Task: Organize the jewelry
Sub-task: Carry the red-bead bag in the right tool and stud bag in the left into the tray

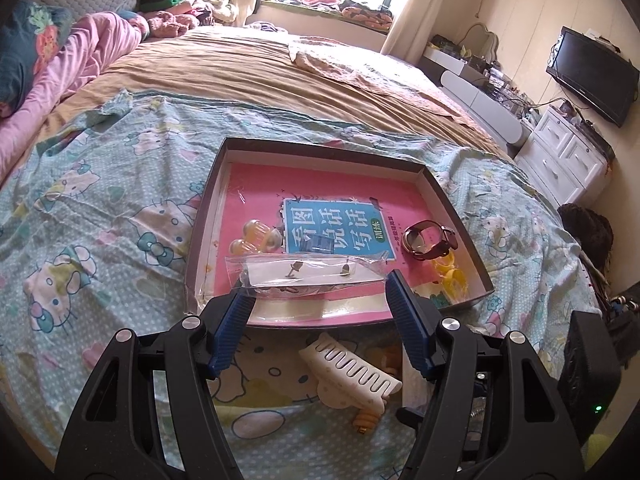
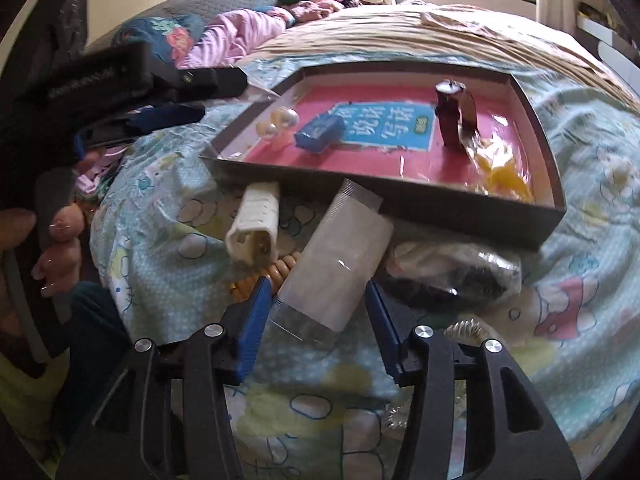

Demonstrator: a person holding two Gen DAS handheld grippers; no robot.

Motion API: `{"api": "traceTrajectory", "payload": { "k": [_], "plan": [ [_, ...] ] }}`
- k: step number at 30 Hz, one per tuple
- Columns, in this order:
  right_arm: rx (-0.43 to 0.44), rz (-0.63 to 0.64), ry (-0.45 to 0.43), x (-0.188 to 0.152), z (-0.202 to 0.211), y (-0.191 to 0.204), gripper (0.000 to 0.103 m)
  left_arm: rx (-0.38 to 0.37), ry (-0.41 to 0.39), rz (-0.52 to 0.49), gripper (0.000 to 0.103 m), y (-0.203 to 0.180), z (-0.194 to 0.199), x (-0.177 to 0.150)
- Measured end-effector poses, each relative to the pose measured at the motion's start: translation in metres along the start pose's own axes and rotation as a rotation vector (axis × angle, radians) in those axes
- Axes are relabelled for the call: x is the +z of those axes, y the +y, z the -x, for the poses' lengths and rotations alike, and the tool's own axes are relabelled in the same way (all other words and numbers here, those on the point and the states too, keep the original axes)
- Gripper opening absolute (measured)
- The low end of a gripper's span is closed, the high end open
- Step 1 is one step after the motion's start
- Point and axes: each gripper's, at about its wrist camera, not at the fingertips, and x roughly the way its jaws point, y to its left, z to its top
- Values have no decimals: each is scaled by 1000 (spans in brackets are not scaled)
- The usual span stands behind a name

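Note:
A dark shallow box (image 1: 448, 200) lies on the bed with a pink book as its floor. In it are pearl hair bobbles (image 1: 256, 236), a small blue packet (image 1: 318, 245), a brown watch (image 1: 430, 240) and yellow pieces (image 1: 450, 276). A clear bag with earrings on a white card (image 1: 308, 274) lies over the box's near edge, between the open fingers of my left gripper (image 1: 318, 294); its left end touches the left finger. My right gripper (image 2: 318, 300) is open around a clear flat bag (image 2: 340, 264) on the bedsheet before the box (image 2: 400, 200).
A cream hair claw (image 1: 352, 372) (image 2: 256, 224), an orange coil tie (image 2: 280, 270) and a bag with a dark item (image 2: 468, 276) lie on the sheet before the box. The left gripper and a hand show at left in the right wrist view (image 2: 160, 116). Pillows, dresser and TV beyond.

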Motion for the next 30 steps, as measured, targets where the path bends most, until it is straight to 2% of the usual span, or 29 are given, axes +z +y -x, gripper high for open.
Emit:
{"api": "traceTrajectory", "payload": {
  "k": [5, 12, 18, 24, 30],
  "plan": [
    [14, -67, -6, 1, -6, -6, 50, -3, 8, -2, 59, -1, -4, 2],
    [26, -48, -29, 1, -4, -8, 46, -7, 2, -4, 59, -5, -11, 13],
    [45, -53, -85, 9, 28, -14, 46, -16, 0, -17, 59, -13, -22, 27],
    [-16, -62, -189, 27, 56, -32, 46, -25, 16, -4, 59, -19, -43, 35],
    [-95, -77, -230, 48, 57, -56, 46, -47, 52, -14, 59, -24, -67, 32]
  ]
}}
